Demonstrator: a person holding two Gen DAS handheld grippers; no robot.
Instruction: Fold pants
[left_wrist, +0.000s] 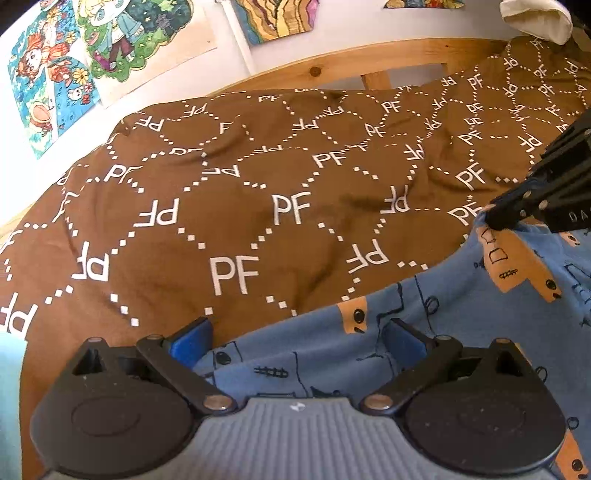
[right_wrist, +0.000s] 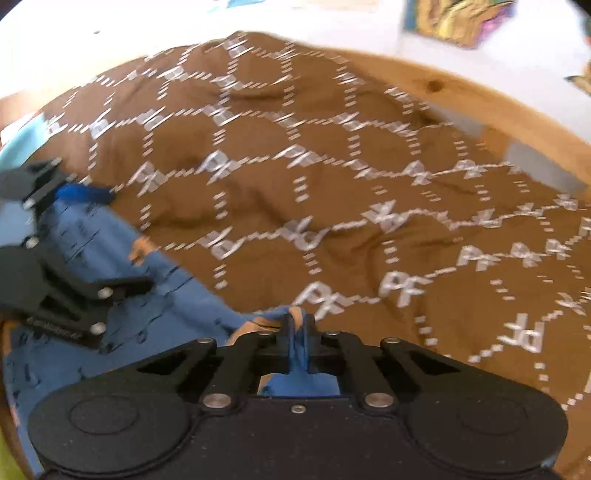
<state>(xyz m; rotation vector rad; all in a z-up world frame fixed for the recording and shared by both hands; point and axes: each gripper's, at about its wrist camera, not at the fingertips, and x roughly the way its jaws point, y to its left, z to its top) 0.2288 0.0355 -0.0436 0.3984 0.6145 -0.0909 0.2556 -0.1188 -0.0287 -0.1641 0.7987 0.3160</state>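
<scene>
1. The blue printed pants (left_wrist: 461, 332) lie on my bed, spread over the brown PF-patterned duvet (left_wrist: 258, 221), near my side of it.
2. My right tongs (right_wrist: 297, 332) are pinched shut on an edge of the pants, blue cloth bunched between the pads. I judge this gives me one corner to lift for the fold.
3. My left tongs (left_wrist: 295, 347) stand wide apart, holding nothing. They hover over the near edge of the pants with cloth lying between the blue pads (left_wrist: 190, 341), probably placed to take a second corner.
4. With both corners held, the fabric should carry over evenly instead of twisting.
5. Drawings (left_wrist: 74, 66) hang on the wall behind the wooden bed frame (left_wrist: 332, 62).
</scene>
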